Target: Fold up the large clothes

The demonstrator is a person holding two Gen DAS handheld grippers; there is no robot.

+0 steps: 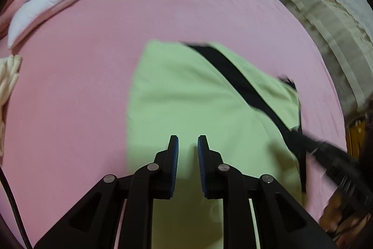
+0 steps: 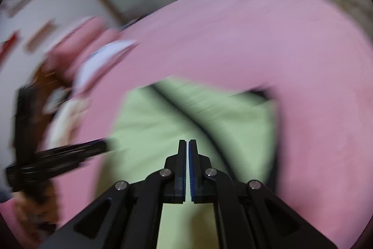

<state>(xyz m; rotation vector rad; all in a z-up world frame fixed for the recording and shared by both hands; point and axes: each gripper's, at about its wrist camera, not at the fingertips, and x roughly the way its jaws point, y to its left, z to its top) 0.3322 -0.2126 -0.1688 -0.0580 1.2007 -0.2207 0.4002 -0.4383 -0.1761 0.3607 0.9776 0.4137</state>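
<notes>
Left gripper (image 1: 188, 140): the two fingers (image 1: 173, 151) stand slightly apart with a narrow gap between the blue pads. No cloth is seen between the pads; the fingers are released and point down over the near part of the light green garment (image 1: 177, 95).

Right gripper (image 2: 187, 144): the fingers (image 2: 181, 155) are clenched, pad against pad, with only a hairline gap. Nothing is visible between them. They also point at the green garment (image 2: 149, 130).

Garment: it lies flat on the pink bed sheet (image 1: 93, 90), folded into a roughly rectangular panel. A black strip (image 1: 235, 81) runs diagonally across its upper layer, from the far edge toward the right edge. A small dark piece shows at the garment's right corner.

In the left wrist view, the right gripper (image 1: 326, 155) appears at the lower right, blurred, with the person's hand (image 1: 338, 216) behind it. In the right wrist view, the left gripper (image 2: 70, 153) appears at the left, also blurred.

Surroundings: a white pillow with blue marks (image 1: 44, 8) lies at the far left of the bed, on a pink pillow. A cream cloth (image 1: 8, 85), possibly knitted, lies at the left edge. A pale embossed surface (image 1: 326, 22) stands beyond the bed on the right
</notes>
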